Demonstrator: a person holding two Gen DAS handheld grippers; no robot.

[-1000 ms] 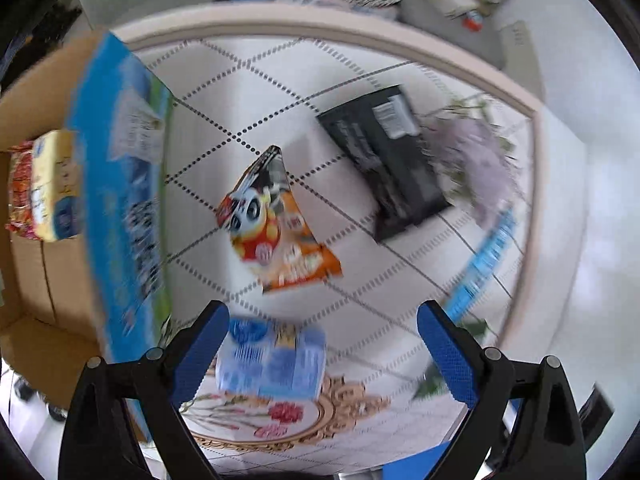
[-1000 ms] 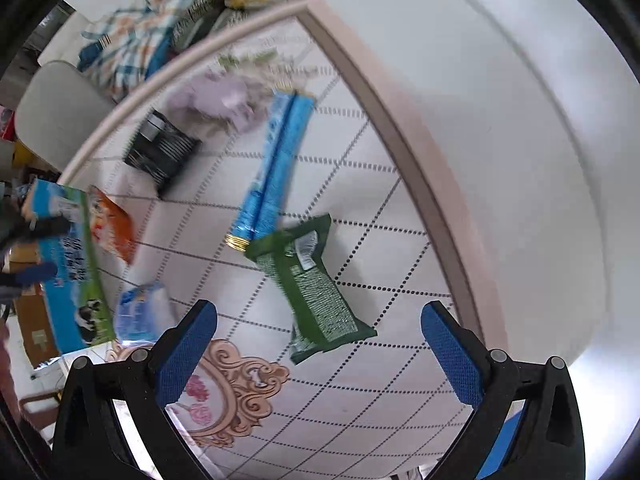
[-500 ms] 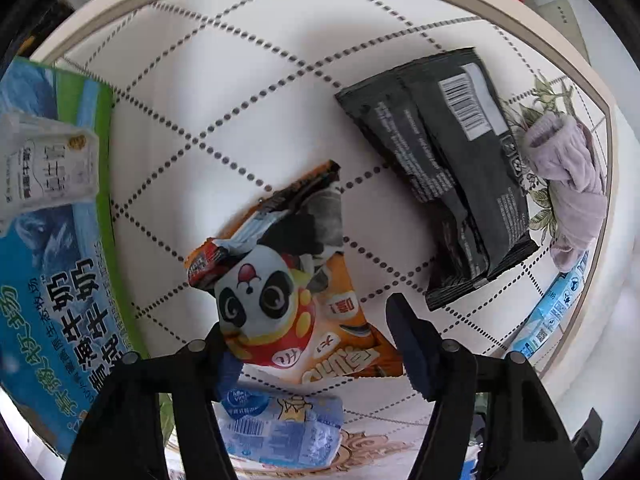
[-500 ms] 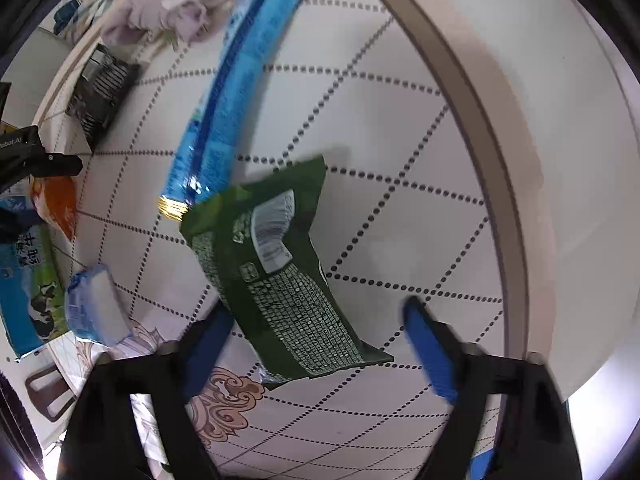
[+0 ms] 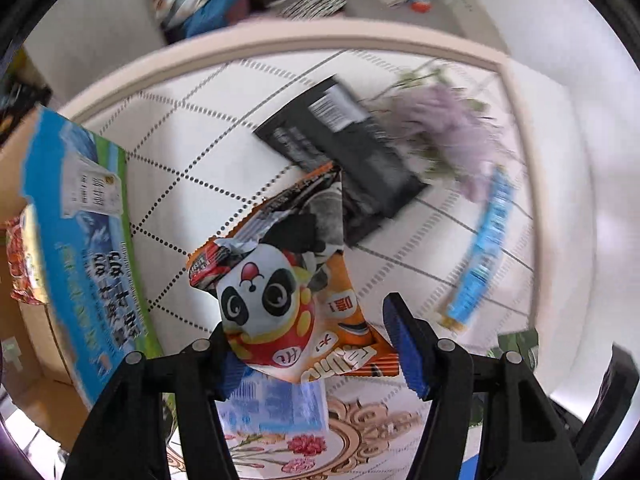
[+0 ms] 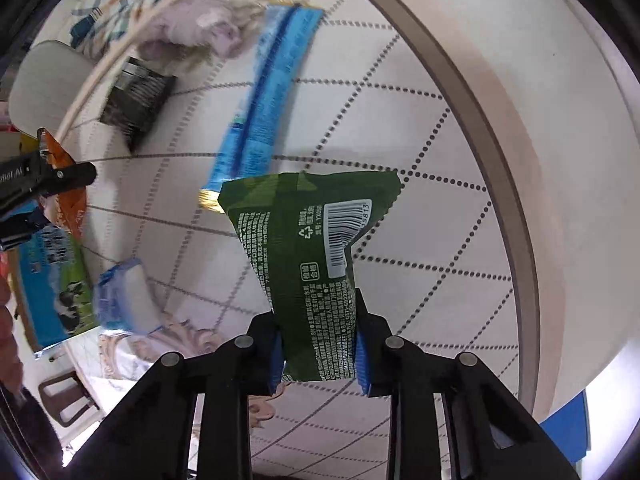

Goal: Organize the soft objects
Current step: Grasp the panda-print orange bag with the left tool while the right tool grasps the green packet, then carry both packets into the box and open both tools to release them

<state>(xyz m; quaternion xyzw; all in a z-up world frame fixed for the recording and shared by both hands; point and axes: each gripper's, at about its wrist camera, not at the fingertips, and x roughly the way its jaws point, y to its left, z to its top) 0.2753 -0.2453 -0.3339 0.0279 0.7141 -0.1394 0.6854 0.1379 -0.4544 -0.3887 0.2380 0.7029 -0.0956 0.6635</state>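
My left gripper (image 5: 312,340) points down over the table, and its jaws are closing on an orange panda snack bag (image 5: 276,280), which hangs between the pads clear of the tabletop. The jaws of my right gripper (image 6: 318,340) are closing too. Its blue pads pinch the narrow lower end of a green snack bag (image 6: 304,220), whose barcode side faces the camera. At the left edge of the right wrist view, the left gripper (image 6: 40,176) shows with the orange bag (image 6: 70,196).
On the white diamond-patterned table (image 5: 208,128) lie a black packet (image 5: 344,152), a lilac cloth (image 5: 452,132), a long blue packet (image 5: 484,248) and a blue tissue pack (image 5: 276,404). A blue-green milk carton box (image 5: 80,248) stands left, beside a cardboard box (image 5: 24,340) holding packets. A rim (image 6: 480,128) borders the table.
Both grippers went from wide open to closed. The left one moved over the panda bag, closed round it and lifted it. The right one sank onto the green bag and pinched its end.
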